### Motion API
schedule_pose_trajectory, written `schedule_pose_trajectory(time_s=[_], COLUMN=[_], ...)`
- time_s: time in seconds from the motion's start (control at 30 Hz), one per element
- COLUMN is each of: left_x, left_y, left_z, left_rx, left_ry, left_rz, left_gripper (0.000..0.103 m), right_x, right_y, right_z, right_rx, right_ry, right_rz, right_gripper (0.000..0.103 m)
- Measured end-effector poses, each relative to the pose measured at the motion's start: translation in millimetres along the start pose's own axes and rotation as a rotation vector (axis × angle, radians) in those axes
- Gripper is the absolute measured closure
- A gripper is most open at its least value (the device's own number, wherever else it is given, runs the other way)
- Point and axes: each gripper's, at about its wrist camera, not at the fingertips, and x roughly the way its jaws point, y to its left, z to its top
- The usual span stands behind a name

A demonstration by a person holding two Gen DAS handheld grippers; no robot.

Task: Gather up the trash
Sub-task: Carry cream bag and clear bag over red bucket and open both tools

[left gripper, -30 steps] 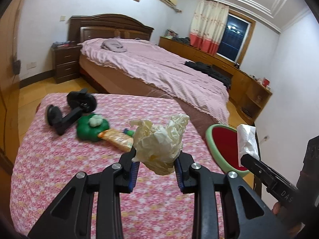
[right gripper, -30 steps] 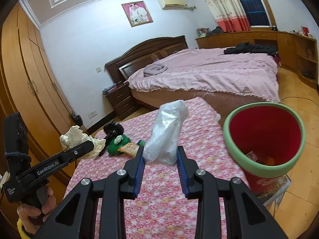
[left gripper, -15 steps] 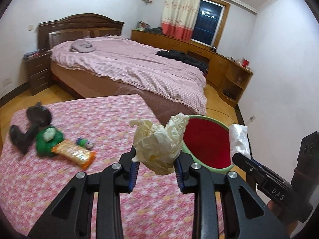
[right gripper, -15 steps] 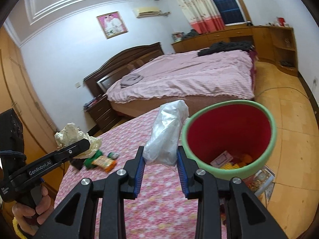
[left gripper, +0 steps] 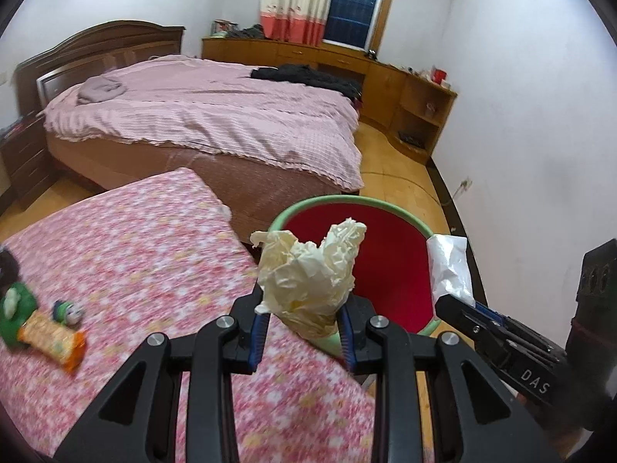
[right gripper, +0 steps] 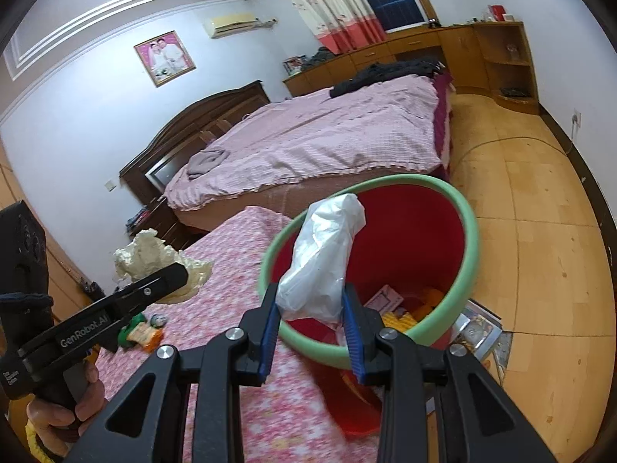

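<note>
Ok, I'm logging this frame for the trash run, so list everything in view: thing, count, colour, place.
crumpled paper: 1, cream, clamped in left gripper
plastic bag: 1, clear white, clamped in right gripper
bin: 1, red with green rim, on floor beside table, litter inside
snack wrapper: 1, orange, on table at left
green toy: 1, green, beside wrapper
table cloth: 1, pink floral, covering table
bed: 1, pink cover, behind table
dark clothes: 1 pile, black, on bed's far side
cabinets: 1 run, wooden, under window
left gripper: black, blue pads
right gripper: black, blue pads
hand: 1, holding left gripper's handle
</note>
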Motion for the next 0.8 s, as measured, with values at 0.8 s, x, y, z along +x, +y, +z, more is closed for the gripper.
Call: schedule_pose_trajectory(time_s=[0.8], left_x=[67], left_y=[-26], left_z=[-5], left_rx=[0.059], left_ry=[0.099], left_rz=[-0.007], left_gripper=[0.054], right_x=[40], right_y=[-46], right_z=[4], right_rx=[0.066], right_ry=[0.058], right_rz=[-0.047], right_gripper=[0.065])
